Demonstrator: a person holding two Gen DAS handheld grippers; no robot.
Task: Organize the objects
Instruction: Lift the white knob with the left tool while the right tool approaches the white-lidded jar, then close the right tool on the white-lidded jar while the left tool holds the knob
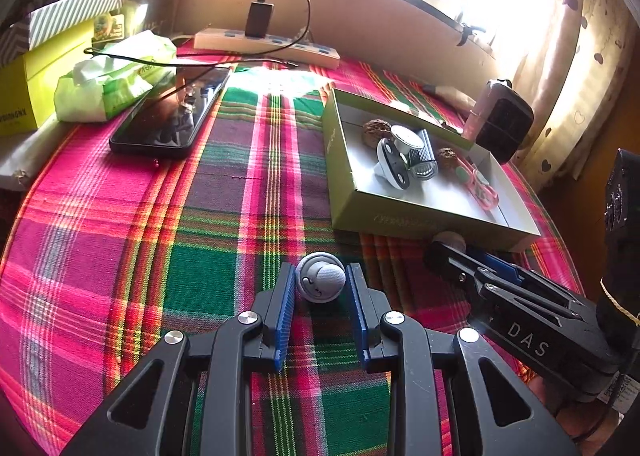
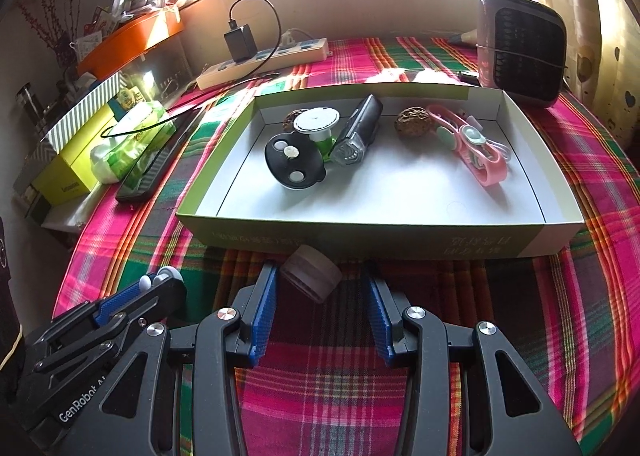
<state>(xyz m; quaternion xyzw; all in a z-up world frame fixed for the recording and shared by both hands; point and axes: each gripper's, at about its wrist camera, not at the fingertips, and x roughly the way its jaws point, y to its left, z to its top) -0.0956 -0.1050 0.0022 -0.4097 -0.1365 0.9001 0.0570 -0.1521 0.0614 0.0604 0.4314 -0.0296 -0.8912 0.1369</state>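
A small white and grey round gadget [image 1: 320,276] sits on the plaid cloth with my left gripper [image 1: 320,270] shut on it, a blue pad against each side. The same gripper [image 2: 160,282] shows at the lower left of the right wrist view. A grey-brown short cylinder [image 2: 312,272] lies tilted against the front wall of the shallow olive box [image 2: 360,240]. My right gripper [image 2: 320,268] is open around it: the left pad is close to it and a gap shows before the right pad. In the left wrist view the right gripper [image 1: 444,252] rests by the box [image 1: 400,222].
The box holds a black round case [image 2: 294,162], a white disc [image 2: 316,120], a black torch [image 2: 358,132], two walnuts [image 2: 414,118] and a pink cable holder [image 2: 476,152]. A phone [image 1: 172,112], wipes pack [image 1: 112,84], power strip [image 1: 268,42] and small heater [image 2: 520,46] stand around it.
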